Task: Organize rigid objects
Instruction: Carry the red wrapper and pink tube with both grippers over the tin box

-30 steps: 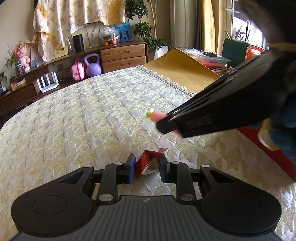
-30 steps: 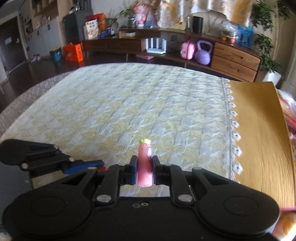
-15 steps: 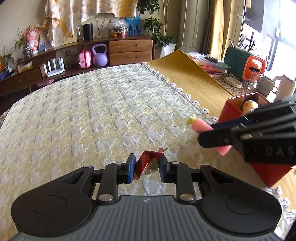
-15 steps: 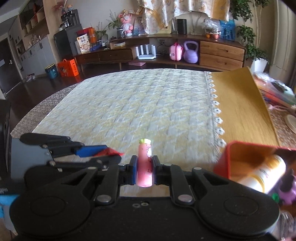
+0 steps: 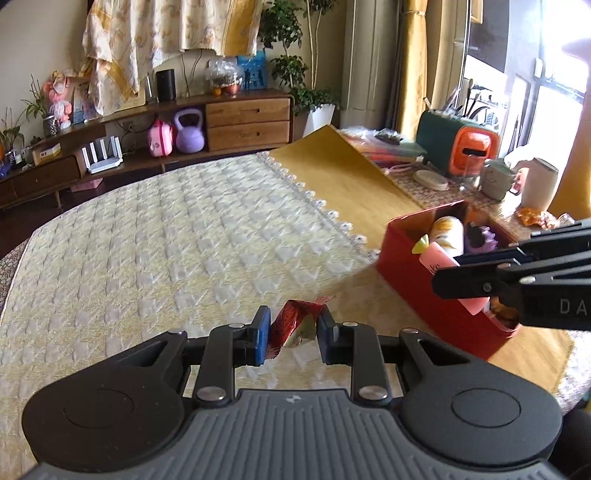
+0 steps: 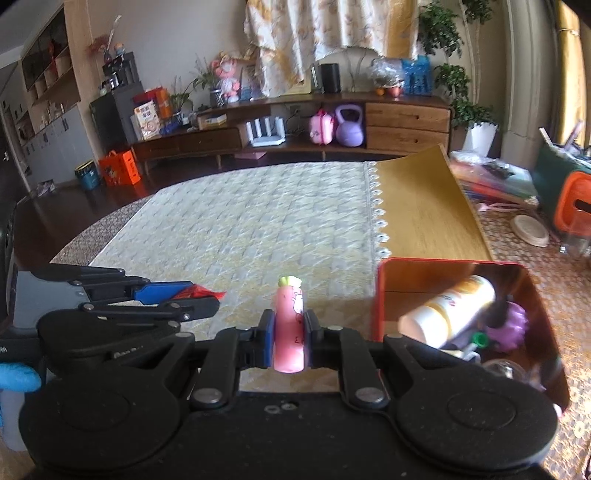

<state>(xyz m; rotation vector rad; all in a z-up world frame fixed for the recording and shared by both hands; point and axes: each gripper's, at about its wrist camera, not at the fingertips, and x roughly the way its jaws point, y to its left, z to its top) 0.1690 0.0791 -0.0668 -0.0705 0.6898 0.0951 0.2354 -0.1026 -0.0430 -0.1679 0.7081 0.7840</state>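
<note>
Pink tube (image 5: 443,263): its lower end is covered by the right hand-held gripper (image 5: 458,275) in the left wrist view.
Red wrapper (image 6: 197,293): mostly hidden behind the left hand-held gripper's fingers in the right wrist view.
Red box (image 6: 380,295): its near corner is cut off behind the gripper body; contents blurred.
Right hand-held gripper body: runs off the frame's right edge.

A low wooden sideboard (image 6: 295,136) with two drawers (image 5: 247,123) runs along the pale far wall (image 5: 40,44). A patterned cloth (image 6: 325,33) hangs above it. Potted plants (image 5: 295,77) stand beside gold curtains (image 5: 413,62). Daylight enters through the window (image 5: 546,85). The floor (image 6: 55,214) is dark.
</note>
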